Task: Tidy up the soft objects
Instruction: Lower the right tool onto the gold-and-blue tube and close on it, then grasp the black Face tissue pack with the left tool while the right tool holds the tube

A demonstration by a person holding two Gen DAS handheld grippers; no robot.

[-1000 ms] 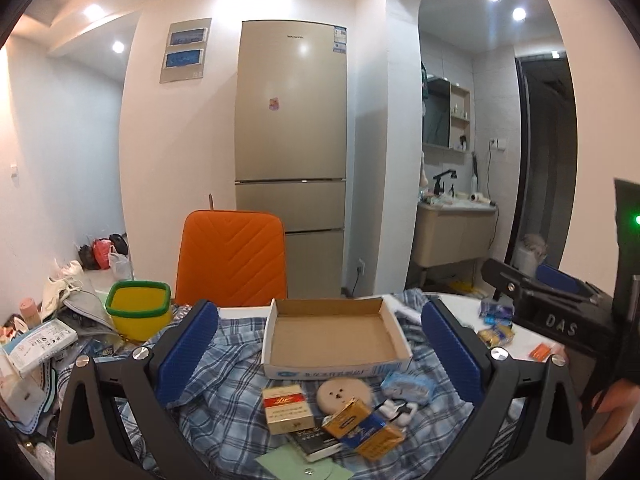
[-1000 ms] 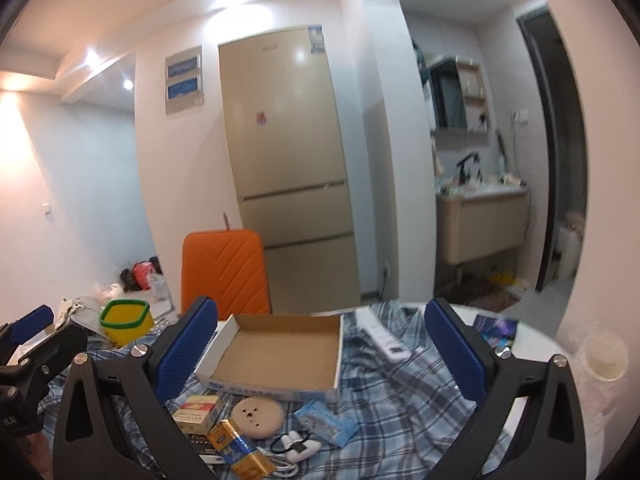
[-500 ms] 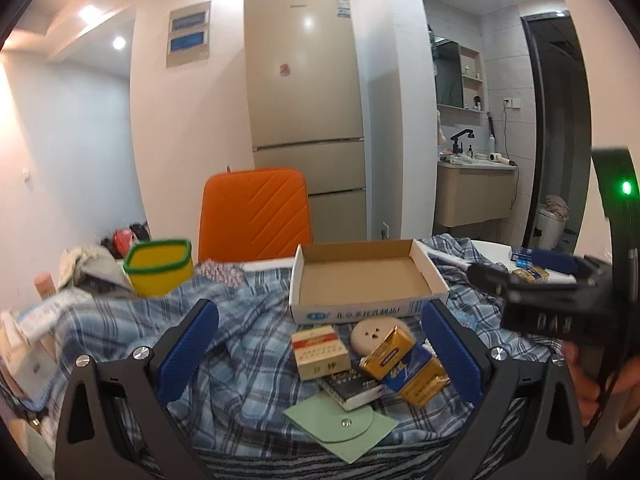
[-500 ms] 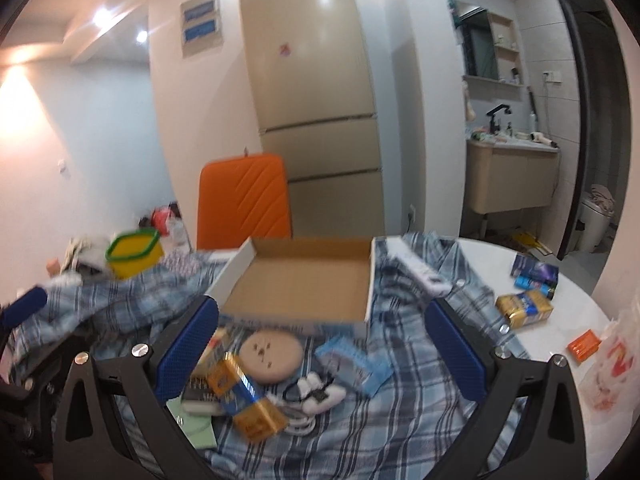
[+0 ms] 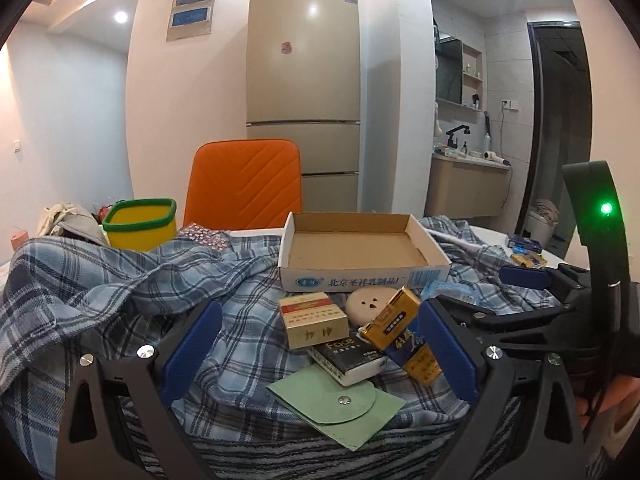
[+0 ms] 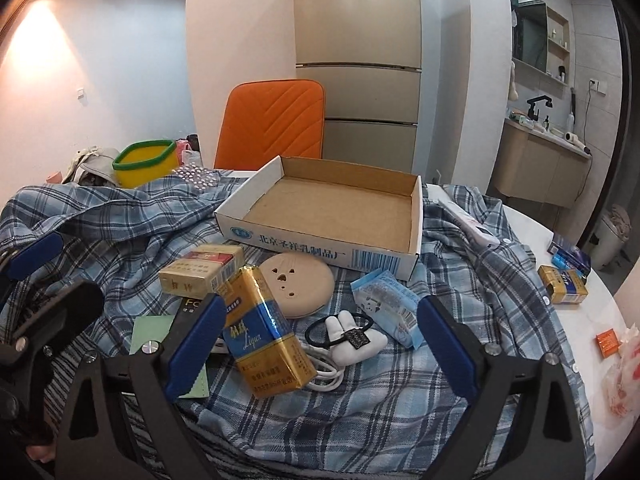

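Behind the bench (image 6: 560,248) stands a fridge (image 5: 304,92), while on the plaid shirt (image 6: 100,220) the packs lie before the empty cardboard box (image 6: 332,212); both grippers, left (image 5: 320,344) and right (image 6: 320,332), hover with jaws wide, the right just narrowing, gripping nothing

Both wrist views low over the table, facing the fridge, sharing the cardboard box (image 5: 362,254) (image 6: 332,216)

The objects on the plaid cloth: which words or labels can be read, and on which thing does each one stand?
"Liqun": gold and blue pack.
"Face": black pack.
Chinese line, blue print: front wall of the cardboard box; too blurred to copy surely.
Red and gold pack: print unreadable.
Fridge top lettering: too small.
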